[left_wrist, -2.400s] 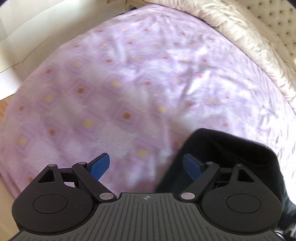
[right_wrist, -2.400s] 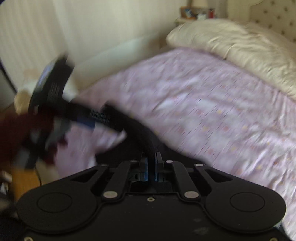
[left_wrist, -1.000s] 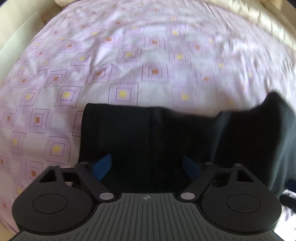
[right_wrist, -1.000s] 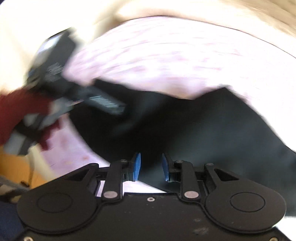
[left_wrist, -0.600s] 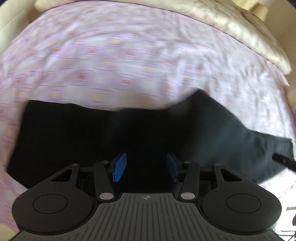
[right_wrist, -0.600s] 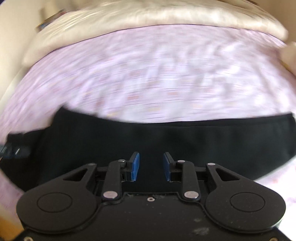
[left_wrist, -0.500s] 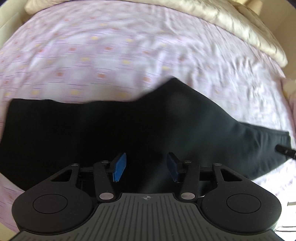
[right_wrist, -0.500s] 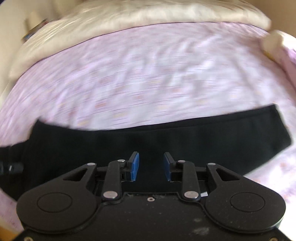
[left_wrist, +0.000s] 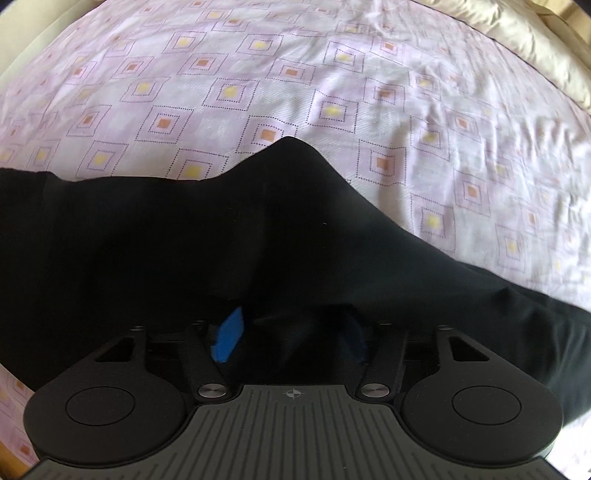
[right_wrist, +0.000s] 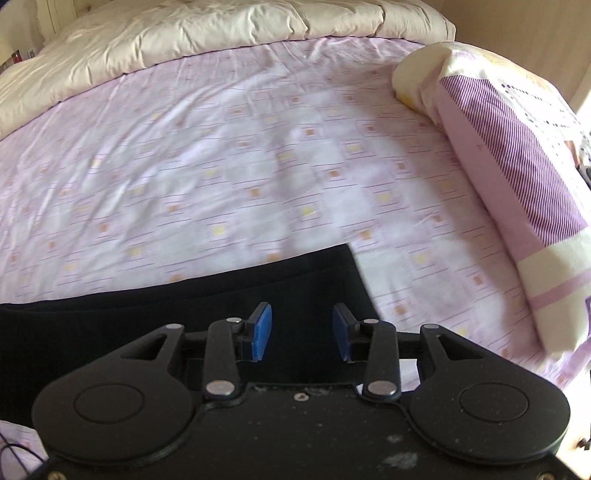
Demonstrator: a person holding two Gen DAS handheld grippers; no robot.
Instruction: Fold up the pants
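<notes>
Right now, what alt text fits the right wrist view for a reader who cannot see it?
The open right tool hovers over one end of black pants lying flat on a pink patterned bedsheet. A striped pillow lies at right, and a cream duvet is bunched along the far edge.

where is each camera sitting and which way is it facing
Left wrist: on the left gripper, looking along its open jaws over bunched black pants and the pink bedsheet.
Right wrist: on the right gripper, jaws open over the pants' ribbed end, facing the duvet and pillow.
Shared: pants and sheet.
</notes>
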